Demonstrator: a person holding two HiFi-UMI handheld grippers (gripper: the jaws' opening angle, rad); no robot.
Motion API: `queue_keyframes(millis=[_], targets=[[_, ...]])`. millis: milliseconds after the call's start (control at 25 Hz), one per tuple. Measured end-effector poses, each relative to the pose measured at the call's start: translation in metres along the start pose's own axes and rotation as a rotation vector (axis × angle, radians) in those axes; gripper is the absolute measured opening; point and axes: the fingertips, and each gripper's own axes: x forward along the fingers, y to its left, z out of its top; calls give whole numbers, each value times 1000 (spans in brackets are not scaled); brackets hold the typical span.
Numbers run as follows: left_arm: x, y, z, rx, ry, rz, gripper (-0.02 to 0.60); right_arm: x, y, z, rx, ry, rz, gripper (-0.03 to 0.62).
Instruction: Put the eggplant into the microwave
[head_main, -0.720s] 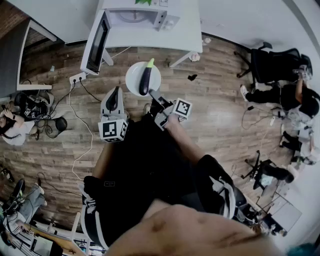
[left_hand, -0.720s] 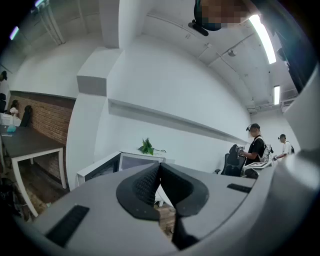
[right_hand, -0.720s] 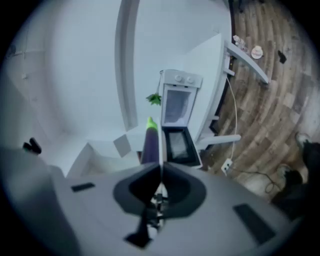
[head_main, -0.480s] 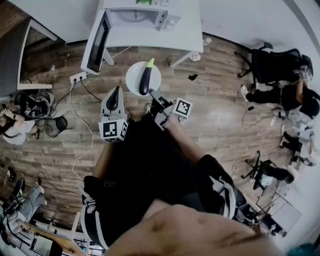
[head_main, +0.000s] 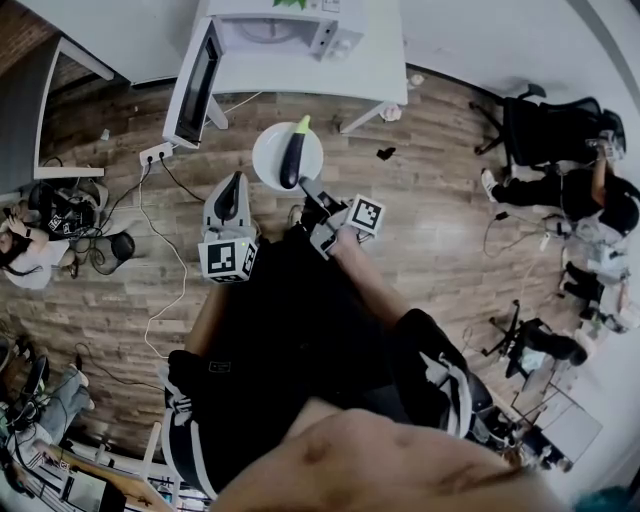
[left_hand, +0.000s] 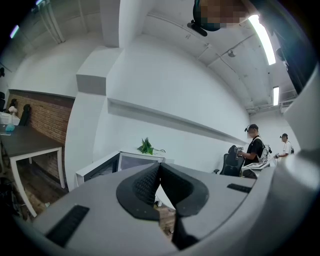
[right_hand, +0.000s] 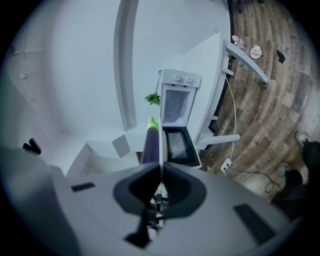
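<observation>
A dark purple eggplant (head_main: 291, 155) with a green stem lies on a round white plate (head_main: 268, 160) held above the wood floor. My right gripper (head_main: 308, 187) is shut on the plate's near rim. In the right gripper view the plate (right_hand: 160, 150) shows edge-on as a thin white line between the jaws, with the eggplant (right_hand: 151, 142) to its left. Beyond it the white microwave (head_main: 285, 35) stands on a white table (head_main: 340, 75), its door (head_main: 195, 85) swung open to the left. My left gripper (head_main: 231, 185) hangs left of the plate, shut with nothing in it (left_hand: 157, 172).
A power strip with a cable (head_main: 155, 155) lies on the floor left of the table. A black office chair (head_main: 540, 130) and seated people are at the right, another person (head_main: 30, 255) at the far left. A small plant (left_hand: 146, 146) tops the microwave.
</observation>
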Motion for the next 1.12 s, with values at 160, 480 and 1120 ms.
queue_keyframes(millis=[160, 480, 1120], targets=[[0, 1, -1, -6, -2, -8, 32, 2, -1, -1, -8, -3, -7, 40], [-6, 20, 0, -6, 1, -7, 32, 19, 3, -10, -1, -14, 3, 40], [-22, 72, 5, 36, -15, -88, 32, 59, 2, -43, 6, -93, 6, 39]])
